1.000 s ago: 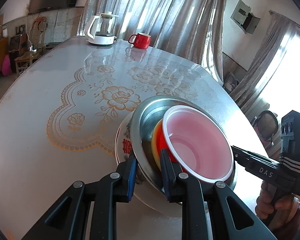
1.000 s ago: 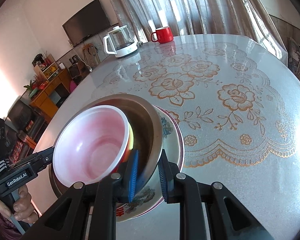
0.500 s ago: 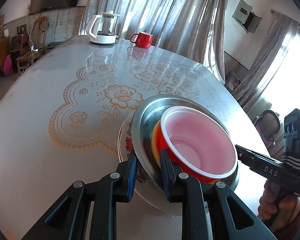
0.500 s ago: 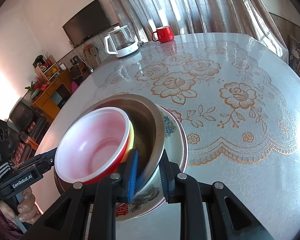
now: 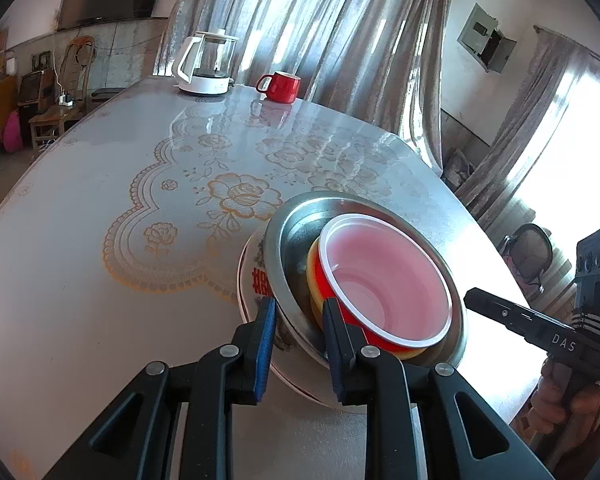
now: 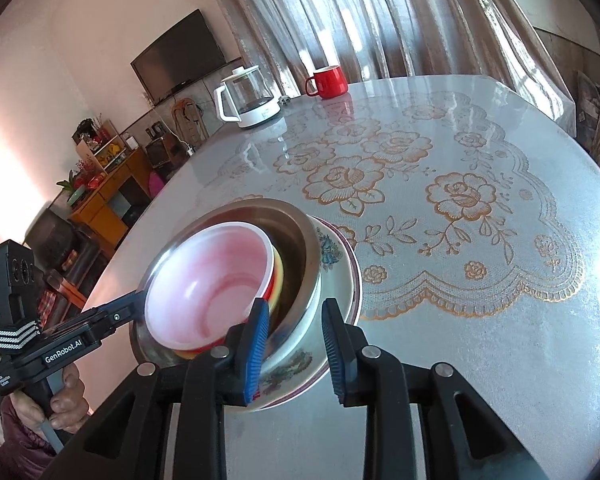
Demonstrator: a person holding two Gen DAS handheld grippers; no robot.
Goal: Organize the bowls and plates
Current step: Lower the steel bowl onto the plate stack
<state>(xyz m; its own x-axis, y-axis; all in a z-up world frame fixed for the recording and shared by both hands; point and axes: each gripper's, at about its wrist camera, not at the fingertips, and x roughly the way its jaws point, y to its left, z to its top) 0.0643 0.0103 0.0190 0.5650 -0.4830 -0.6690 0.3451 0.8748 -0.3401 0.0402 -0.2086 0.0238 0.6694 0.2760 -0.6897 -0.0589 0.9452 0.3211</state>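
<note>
A stack stands on the table: a patterned plate [image 5: 252,276] [image 6: 340,280], a steel bowl [image 5: 296,236] [image 6: 296,248], a yellow bowl [image 5: 312,264] and a red bowl [image 5: 380,280] [image 6: 220,280] with a pale inside. My left gripper [image 5: 299,320] is shut on the steel bowl's near rim, one finger outside and one inside. Its tip also shows in the right wrist view, as the left gripper [image 6: 138,298]. From the opposite side my right gripper [image 6: 296,320] straddles the steel rim. Its jaws are opening and the pads stand off the metal.
A white-based glass kettle [image 5: 206,66] and a red mug [image 5: 280,86] stand at the table's far end. The lace-patterned tablecloth [image 6: 440,200] covers the round table. A chair [image 5: 528,252] sits past the right edge, and cabinets [image 6: 108,196] lie beyond the left.
My right gripper's jaws have widened off the steel bowl's rim and the hand has drawn back a little. More of the red bowl's side shows. The left gripper's grip is unchanged.
</note>
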